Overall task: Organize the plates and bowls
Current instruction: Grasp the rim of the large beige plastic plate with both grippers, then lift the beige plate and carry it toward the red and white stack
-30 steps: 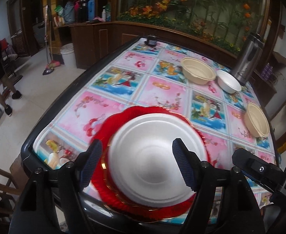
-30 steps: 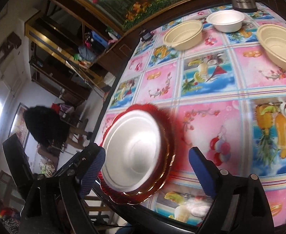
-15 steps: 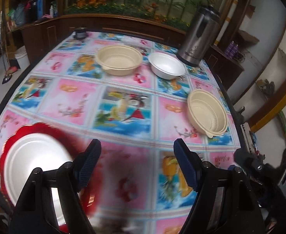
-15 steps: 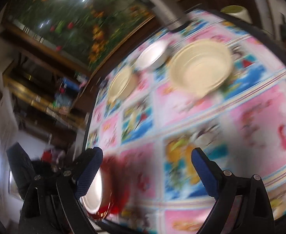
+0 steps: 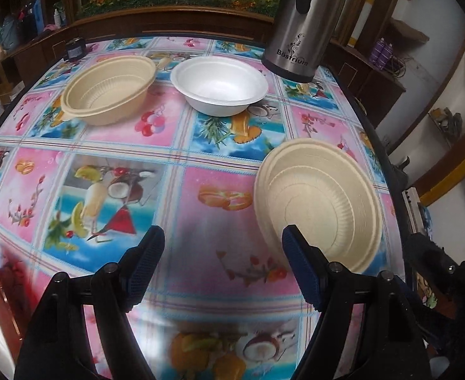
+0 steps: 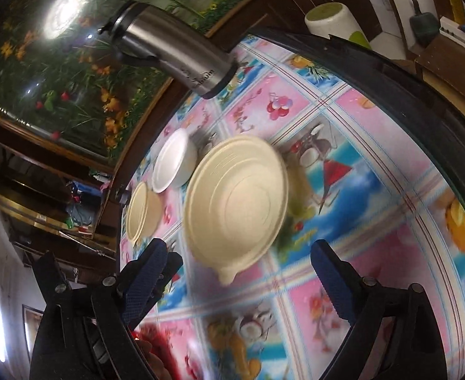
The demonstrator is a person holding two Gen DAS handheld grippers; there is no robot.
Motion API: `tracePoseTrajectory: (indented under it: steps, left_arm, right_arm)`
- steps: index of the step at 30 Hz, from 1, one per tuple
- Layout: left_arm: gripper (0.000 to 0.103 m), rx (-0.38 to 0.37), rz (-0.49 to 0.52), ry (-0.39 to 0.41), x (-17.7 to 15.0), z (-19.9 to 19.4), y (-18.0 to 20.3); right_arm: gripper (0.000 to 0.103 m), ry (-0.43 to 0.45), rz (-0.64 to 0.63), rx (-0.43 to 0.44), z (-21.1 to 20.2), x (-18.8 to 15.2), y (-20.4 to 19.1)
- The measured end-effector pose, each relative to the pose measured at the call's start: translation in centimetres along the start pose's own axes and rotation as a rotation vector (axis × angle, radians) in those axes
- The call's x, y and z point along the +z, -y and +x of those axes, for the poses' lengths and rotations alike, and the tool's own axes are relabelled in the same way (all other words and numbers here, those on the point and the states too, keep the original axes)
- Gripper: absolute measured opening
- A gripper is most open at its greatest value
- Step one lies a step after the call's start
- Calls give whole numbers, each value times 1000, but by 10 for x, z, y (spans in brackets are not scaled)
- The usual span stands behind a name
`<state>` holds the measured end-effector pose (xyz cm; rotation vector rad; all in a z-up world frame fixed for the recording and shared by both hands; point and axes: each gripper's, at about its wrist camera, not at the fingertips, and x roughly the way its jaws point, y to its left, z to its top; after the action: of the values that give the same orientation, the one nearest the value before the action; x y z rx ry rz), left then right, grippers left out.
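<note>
Both grippers, left (image 5: 221, 262) and right (image 6: 238, 272), hang wide open and empty above the tabletop (image 5: 200, 253). Nearest the left gripper, just to its right, sits a beige bowl (image 5: 318, 202). Beyond that bowl stand a white bowl (image 5: 219, 85) and, left of it, a second beige bowl (image 5: 109, 90). Right of the white bowl stands a steel flask (image 5: 302, 22).

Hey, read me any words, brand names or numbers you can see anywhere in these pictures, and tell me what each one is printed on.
"Bestrium", as best it reads, below a scroll emblem: on the steel thermos, left wrist view.
The same print on the thermos in the right wrist view: too blurred to read.
The tablecloth shows pictures only, with no readable words.
</note>
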<state>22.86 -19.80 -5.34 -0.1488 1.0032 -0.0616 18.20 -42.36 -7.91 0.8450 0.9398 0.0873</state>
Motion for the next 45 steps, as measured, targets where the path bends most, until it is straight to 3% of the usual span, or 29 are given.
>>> tracePoseTrajectory:
  steps: [10,12,14,15,16,18,45]
  left_arm:
    - [76,58,7,5,8,30,11]
    - [65,61,2,-2,8,35,9]
    - [35,88,19,-2,7,38,9]
    - [28,85,41,0,7,38,10]
    - [14,68,65,-8,7,37,13]
    - [12,68,67,-9,5,32,13]
    - [12,4,36,104,-59,-77,-61]
  right_arm:
    - [66,-15,-11,-70,31,16,8]
    - [61,-28,-6,-81,39,17,11]
    - [54,-34,-11,-91,45,17,11]
    - [38,-38,-21,-99,48,17,11]
    - [20,-50,-39,-106,52,16,9]
    - [11,-71,-44,-76,55,12,6]
    - [11,17,-220,-51,-27,-103,-61]
